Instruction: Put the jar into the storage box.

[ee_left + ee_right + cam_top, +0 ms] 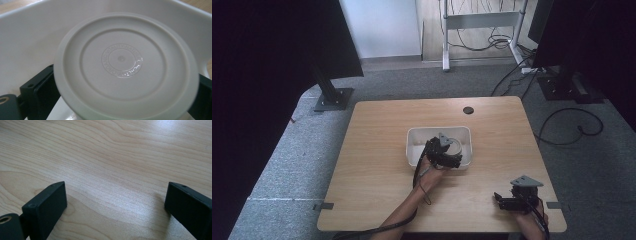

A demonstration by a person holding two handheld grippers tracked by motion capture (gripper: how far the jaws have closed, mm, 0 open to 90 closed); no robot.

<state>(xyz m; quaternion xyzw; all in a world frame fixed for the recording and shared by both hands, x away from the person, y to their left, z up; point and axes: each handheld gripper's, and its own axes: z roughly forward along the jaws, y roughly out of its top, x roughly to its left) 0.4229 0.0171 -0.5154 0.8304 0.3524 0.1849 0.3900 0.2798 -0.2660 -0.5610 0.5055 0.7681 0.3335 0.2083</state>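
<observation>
A round white lid [126,67] hid most of the left gripper's jaws; whether they gripped it stayed unclear.

A tub [414,145] sits near the middle of the desk [372,150]. The left tongs [447,155] reach into it around a round lid [125,67]. The right tongs [507,200] rest near the desk's front right corner.

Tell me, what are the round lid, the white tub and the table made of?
Round lid: likely matte off-white plastic, with moulded rings and embossed lettering. White tub: probably smooth plastic, with thin, rounded walls. Table: pale wood or wood-look laminate, its grain lines showing under a slight sheen.
</observation>
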